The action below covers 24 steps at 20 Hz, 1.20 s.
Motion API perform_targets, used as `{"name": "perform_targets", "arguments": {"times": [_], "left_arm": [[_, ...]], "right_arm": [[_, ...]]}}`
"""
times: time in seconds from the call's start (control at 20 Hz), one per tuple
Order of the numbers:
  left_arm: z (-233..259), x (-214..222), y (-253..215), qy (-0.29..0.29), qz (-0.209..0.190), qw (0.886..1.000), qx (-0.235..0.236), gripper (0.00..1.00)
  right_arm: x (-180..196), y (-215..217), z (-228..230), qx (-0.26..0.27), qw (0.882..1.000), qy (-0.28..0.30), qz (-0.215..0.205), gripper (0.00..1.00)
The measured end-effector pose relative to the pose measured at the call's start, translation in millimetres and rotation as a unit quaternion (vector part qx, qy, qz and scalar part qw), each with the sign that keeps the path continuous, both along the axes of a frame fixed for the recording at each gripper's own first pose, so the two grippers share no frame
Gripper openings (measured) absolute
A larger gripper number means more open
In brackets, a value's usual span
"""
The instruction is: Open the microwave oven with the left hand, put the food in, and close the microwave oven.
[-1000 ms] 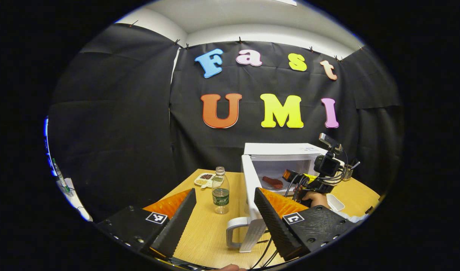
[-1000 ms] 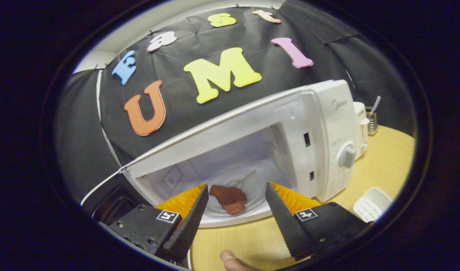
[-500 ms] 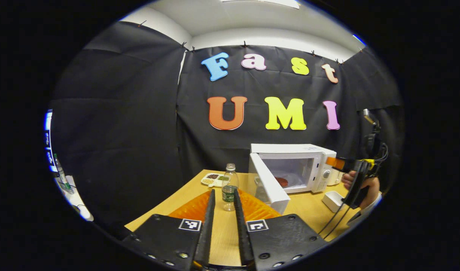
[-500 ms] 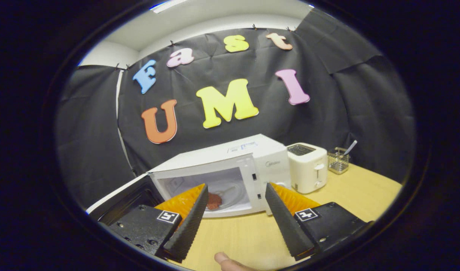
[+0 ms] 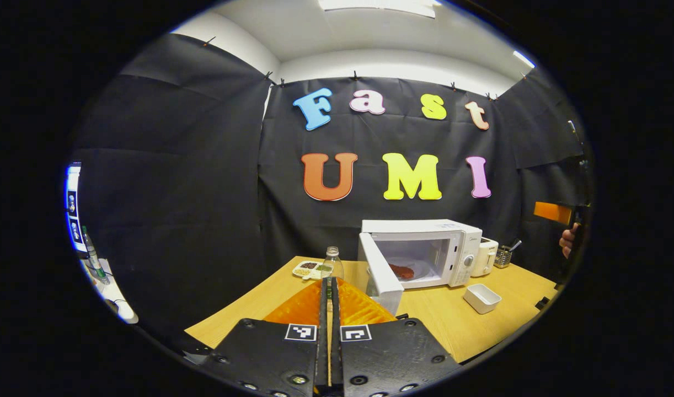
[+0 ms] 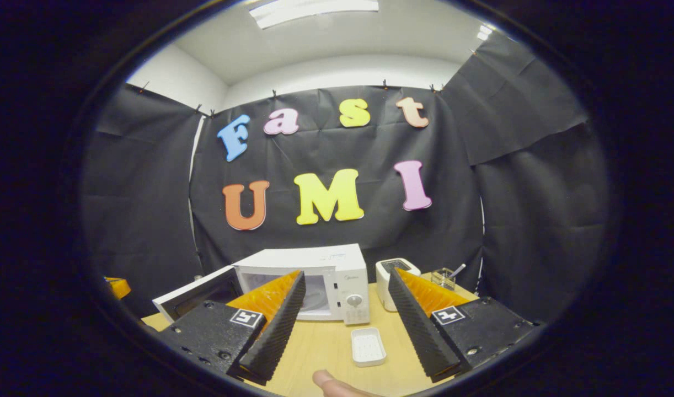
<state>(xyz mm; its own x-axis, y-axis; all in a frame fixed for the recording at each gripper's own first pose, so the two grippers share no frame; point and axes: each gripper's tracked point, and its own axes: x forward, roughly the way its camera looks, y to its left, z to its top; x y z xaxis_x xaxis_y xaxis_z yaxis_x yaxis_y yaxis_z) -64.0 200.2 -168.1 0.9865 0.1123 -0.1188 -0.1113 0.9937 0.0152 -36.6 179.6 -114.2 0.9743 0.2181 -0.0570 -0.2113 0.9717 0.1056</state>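
The white microwave [image 5: 425, 229] stands at the back of the wooden table with its door [image 5: 378, 275] swung open to the left. A red-brown piece of food [image 5: 402, 271] lies on the glass plate inside. My left gripper [image 5: 330, 309] is shut on nothing, well back from the door. At the far right edge my right gripper [image 5: 555, 212] is held up by a hand [image 5: 566, 242]. In the right gripper view the microwave [image 6: 315, 258] and its open door [image 6: 193, 295] are far off, and my right gripper [image 6: 345, 275] is open and empty.
A water bottle [image 5: 330, 264] and a snack tray [image 5: 306, 269] sit left of the door. A small white dish [image 6: 367, 346] lies in front of the microwave. A toaster [image 6: 395, 270] and a utensil holder [image 6: 444, 275] stand to its right.
Both grippers have drawn back from the microwave. The left gripper went from open to shut. The right gripper left the food inside and stays open. The door is still open.
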Motion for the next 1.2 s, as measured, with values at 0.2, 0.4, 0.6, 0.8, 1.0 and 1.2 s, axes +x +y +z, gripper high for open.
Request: {"name": "perform_targets", "arguments": {"times": [0.2, 0.4, 0.6, 0.8, 1.0, 1.2], "left_arm": [[-29.0, 17.4, 9.1, 0.007, -0.004, 1.0, 0.012, 0.01], [-71.2, 47.5, -4.2, 0.021, -0.043, 0.999, 0.017, 0.0], [-94.3, 65.1, -6.1, 0.022, -0.061, 0.998, -0.013, 0.0], [-103.3, 67.6, -20.5, 0.027, -0.081, 0.995, -0.043, 0.0], [-104.3, 68.5, -43.2, 0.026, -0.101, 0.993, -0.047, 0.0], [-111.4, 76.2, -83.5, 0.031, -0.141, 0.989, -0.043, 0.0]], "right_arm": [[-21.8, -31.8, 1.9, -0.018, 1.0, 0.013, -0.006, 0.96], [-34.8, -56.7, 21.1, -0.026, 1.0, 0.002, -0.009, 0.96], [-41.9, -77.1, 34.8, -0.022, 1.0, -0.007, -0.014, 0.96], [-44.2, -84.9, 43.3, -0.021, 1.0, -0.016, -0.016, 0.96], [-44.9, -86.9, 42.6, -0.034, 0.999, -0.011, -0.02, 0.97], [-48.4, -90.3, 50.3, -0.053, 0.998, -0.028, -0.018, 0.97]]}}
